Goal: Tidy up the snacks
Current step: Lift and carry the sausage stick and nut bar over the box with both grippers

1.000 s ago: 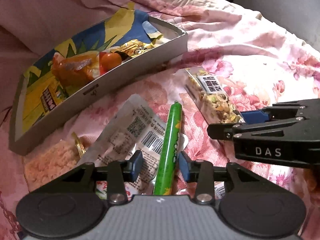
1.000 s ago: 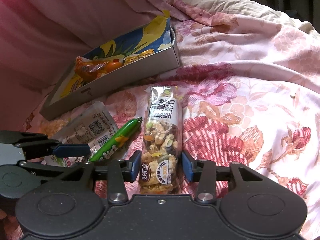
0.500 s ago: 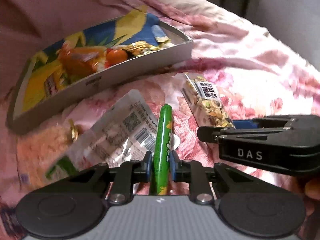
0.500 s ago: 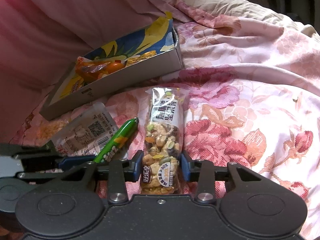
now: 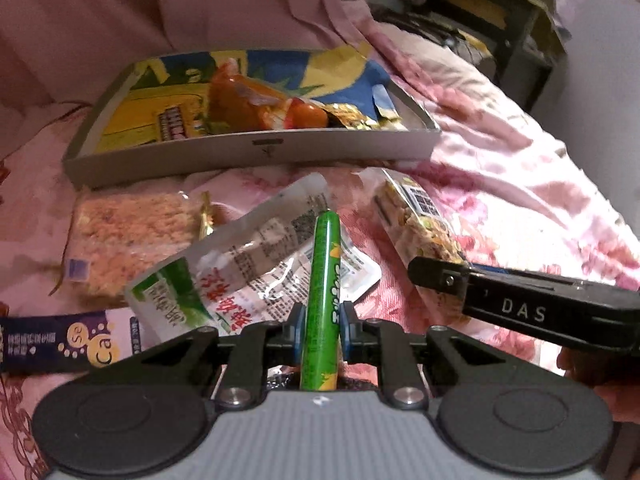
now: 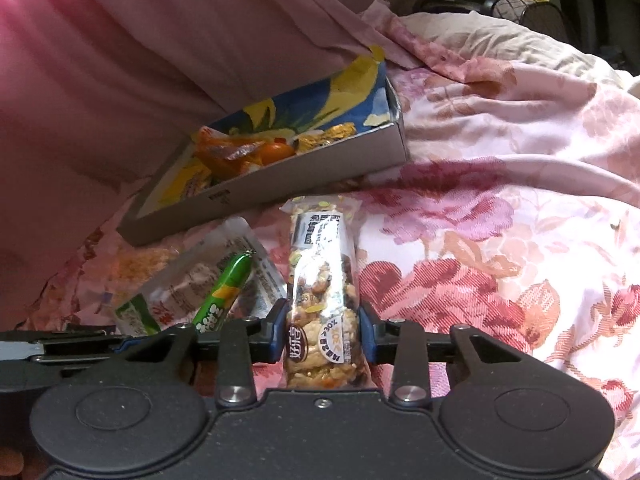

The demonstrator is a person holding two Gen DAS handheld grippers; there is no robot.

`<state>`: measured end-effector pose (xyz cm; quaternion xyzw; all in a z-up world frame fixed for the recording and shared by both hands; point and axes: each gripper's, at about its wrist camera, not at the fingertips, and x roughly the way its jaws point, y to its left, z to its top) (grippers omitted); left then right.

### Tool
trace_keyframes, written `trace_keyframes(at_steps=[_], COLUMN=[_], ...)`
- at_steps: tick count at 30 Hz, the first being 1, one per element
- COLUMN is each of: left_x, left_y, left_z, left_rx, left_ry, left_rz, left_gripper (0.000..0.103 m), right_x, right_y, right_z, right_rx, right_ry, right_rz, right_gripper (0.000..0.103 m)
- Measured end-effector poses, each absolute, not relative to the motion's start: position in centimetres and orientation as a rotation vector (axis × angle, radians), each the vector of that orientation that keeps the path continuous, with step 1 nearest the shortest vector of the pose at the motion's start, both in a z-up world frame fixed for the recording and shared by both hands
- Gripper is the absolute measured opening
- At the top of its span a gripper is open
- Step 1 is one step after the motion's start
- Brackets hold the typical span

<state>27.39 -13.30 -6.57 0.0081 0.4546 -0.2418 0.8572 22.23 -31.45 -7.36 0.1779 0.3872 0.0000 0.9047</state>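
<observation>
My left gripper is shut on a green sausage stick, which points away between the pads toward the grey cardboard box. The stick is lifted slightly off the flowered bedspread. Seen from the right wrist, the stick slants up at the left. My right gripper has its jaws closing on a clear pack of mixed nuts, with both blue pads against the pack's sides. The pack's far end lies on the bedspread. In the left wrist view, the right gripper reaches in from the right over the nut pack.
The box holds an orange packet and gold-wrapped sweets. In front of it lie a white and green pouch, a crumbly snack pack and a dark purple sachet. Pink cloth rises behind; dark furniture stands far right.
My left jaws closed on the green stick, and the gripper rolled and shifted so the box now lies square ahead. My right jaws narrowed onto the nut pack.
</observation>
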Motion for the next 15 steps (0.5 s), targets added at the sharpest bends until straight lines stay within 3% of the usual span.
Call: trace_keyframes(at_steps=[15], left_x=[28.8], left_y=[-12.2], left_z=[-3.8], left_rx=[-0.078], left_ry=[0.846], left_rz=[-0.475], left_gripper=[0.019], right_x=[21.4], right_y=[-31.8], right_z=[-5.6], right_rx=[0.380], right_ry=[0.649], right_rz=[-0.012], right_gripper=[0.038])
